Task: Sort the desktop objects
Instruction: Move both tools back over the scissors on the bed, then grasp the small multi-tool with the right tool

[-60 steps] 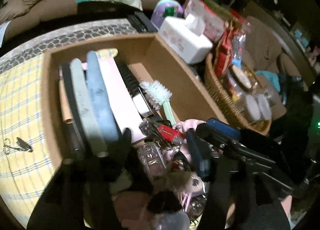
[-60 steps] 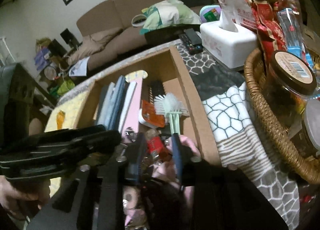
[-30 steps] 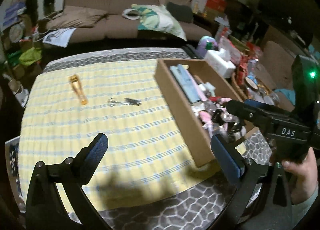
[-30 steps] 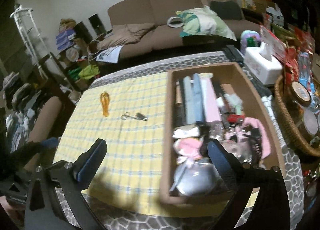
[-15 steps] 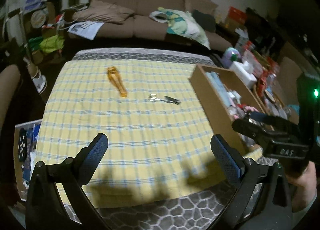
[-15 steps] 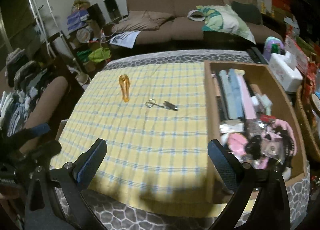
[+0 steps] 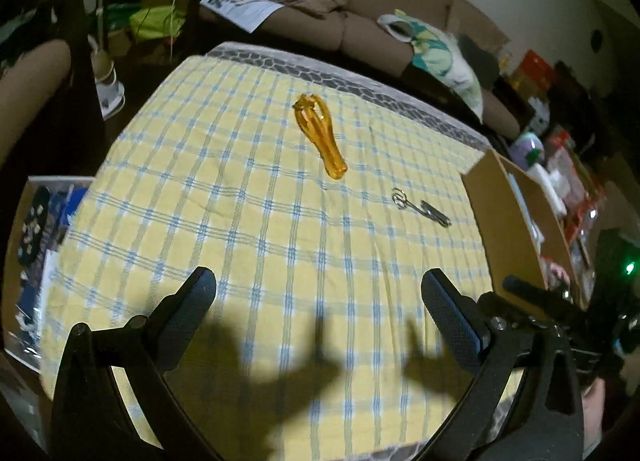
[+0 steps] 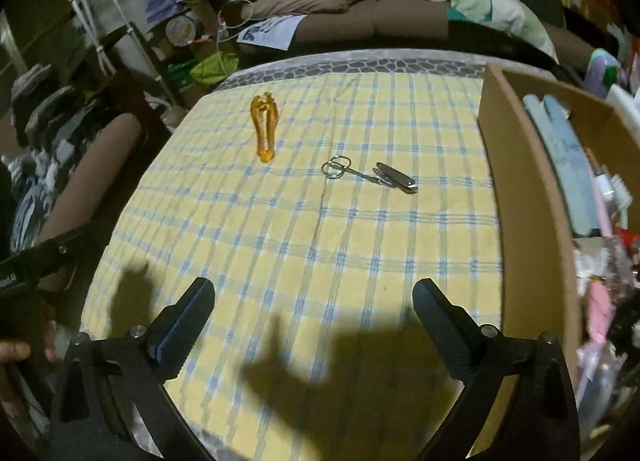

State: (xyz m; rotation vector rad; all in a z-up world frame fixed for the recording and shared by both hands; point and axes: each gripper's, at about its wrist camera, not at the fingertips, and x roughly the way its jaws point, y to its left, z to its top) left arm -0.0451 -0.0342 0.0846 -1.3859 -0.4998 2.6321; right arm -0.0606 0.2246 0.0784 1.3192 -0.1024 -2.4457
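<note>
Your left gripper point(image 7: 318, 307) and right gripper point(image 8: 314, 309) hover with fingers spread wide, holding nothing, over the near edge of the table's yellow-and-blue checked cloth point(image 8: 304, 245). Well ahead of both lie a translucent orange plastic clip point(image 8: 264, 131) and small steel scissors point(image 8: 346, 169) touching a folding pocket tool point(image 8: 396, 180), left of the full brown cardboard box point(image 8: 528, 197).

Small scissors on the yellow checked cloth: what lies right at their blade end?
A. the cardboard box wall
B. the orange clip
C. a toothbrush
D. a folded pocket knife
D. In the right wrist view the small scissors point their blades at a folded pocket knife, tip to end; the orange clip lies apart, and the cardboard box stands well clear.
</note>
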